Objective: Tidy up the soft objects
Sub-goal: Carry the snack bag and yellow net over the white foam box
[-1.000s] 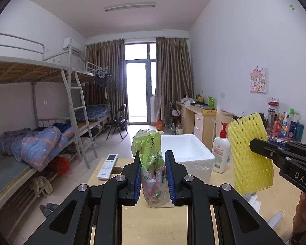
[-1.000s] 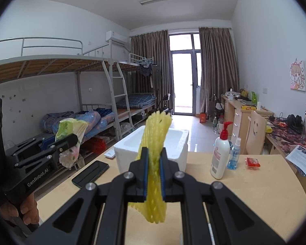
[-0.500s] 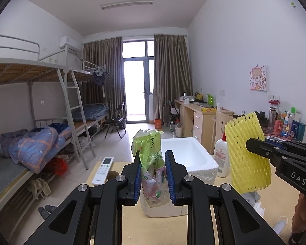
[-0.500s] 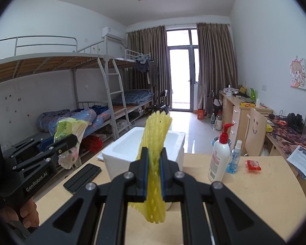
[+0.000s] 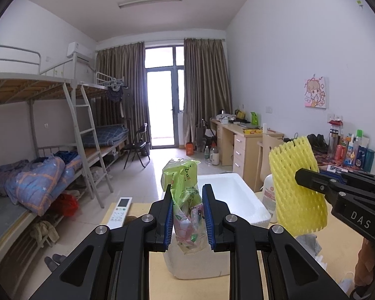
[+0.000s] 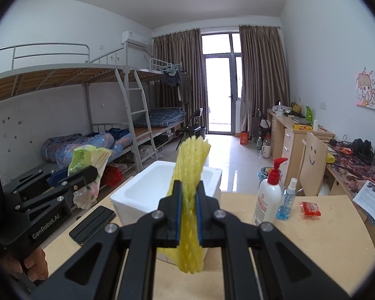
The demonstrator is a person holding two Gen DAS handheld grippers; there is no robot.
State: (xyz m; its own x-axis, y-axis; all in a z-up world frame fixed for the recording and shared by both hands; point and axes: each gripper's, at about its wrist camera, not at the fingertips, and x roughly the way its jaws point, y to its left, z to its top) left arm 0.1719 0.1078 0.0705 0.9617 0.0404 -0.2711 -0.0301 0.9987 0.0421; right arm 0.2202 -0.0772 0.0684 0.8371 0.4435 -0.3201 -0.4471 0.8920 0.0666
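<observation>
Bright daylight from the balcony door (image 5: 163, 105); fisheye-warped, vignetted edges.

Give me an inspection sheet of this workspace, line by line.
Surface: light wooden table.
Job's things: white foam box on the table; green plastic bag; yellow foam net.
Clutter: lotion pump bottle, blue spray bottle, red packet, phone, remote control.
Grippers: left tool shut on the bag; right tool shut on the net.
Cables: nothing seen on the table.
Surroundings: bunk bed, desk, balcony door.
</observation>
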